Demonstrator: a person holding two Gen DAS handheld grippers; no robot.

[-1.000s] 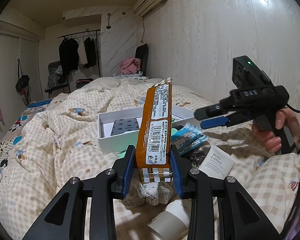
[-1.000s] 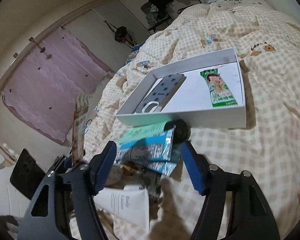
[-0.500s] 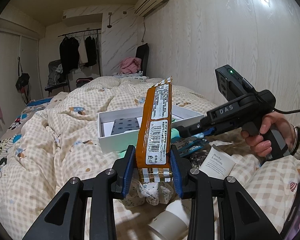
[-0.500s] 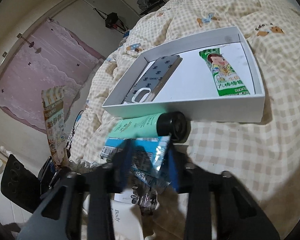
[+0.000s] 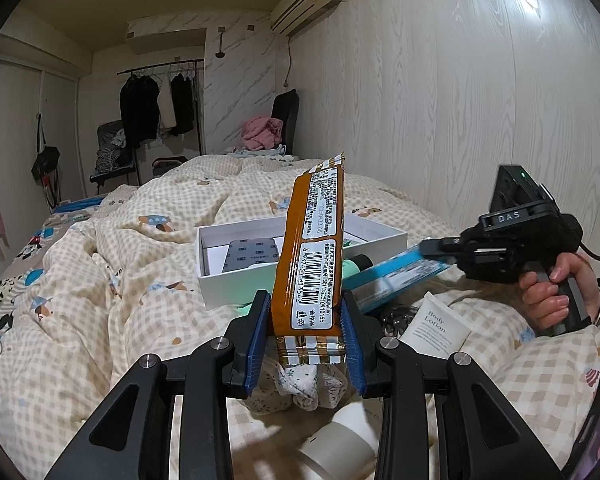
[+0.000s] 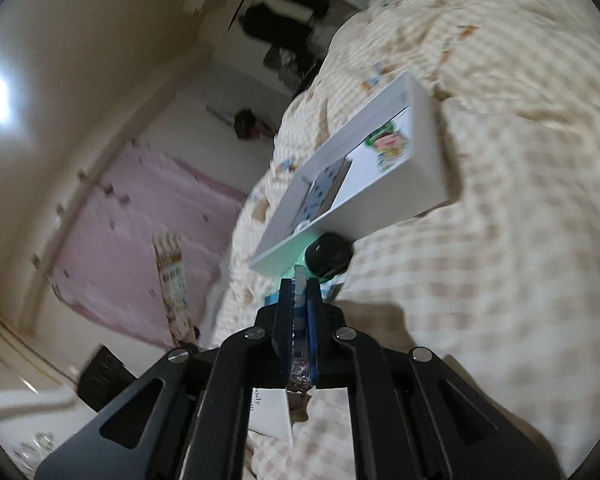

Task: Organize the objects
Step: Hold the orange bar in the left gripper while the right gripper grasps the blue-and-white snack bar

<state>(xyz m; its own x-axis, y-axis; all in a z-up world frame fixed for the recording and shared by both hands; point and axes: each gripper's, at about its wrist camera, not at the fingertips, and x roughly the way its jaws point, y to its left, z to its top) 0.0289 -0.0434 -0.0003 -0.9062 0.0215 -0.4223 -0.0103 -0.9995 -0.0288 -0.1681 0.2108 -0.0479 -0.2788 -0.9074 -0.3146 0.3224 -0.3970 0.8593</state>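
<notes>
My left gripper (image 5: 305,330) is shut on an upright orange snack bar (image 5: 314,248), held above the checked quilt; the bar also shows in the right wrist view (image 6: 173,280). My right gripper (image 6: 299,300) is shut on a blue snack packet (image 6: 299,320), lifted edge-on; in the left wrist view that gripper (image 5: 440,246) holds the blue packet (image 5: 396,276) just right of the orange bar. A white open box (image 5: 236,284) lies behind, holding a grey phone case (image 5: 252,254) and a green packet (image 6: 390,146). A mint tube with a black cap (image 6: 327,254) lies against the box front.
A white Body Lotion tube (image 5: 436,326), a white roll (image 5: 340,440) and a small floral cloth (image 5: 300,384) lie on the quilt near me. The wood-panel wall (image 5: 460,100) runs along the right. A clothes rack (image 5: 156,100) stands at the far end.
My right gripper closed on the blue packet and lifted it off the quilt, tilting as it rose. My left gripper held the orange bar still.
</notes>
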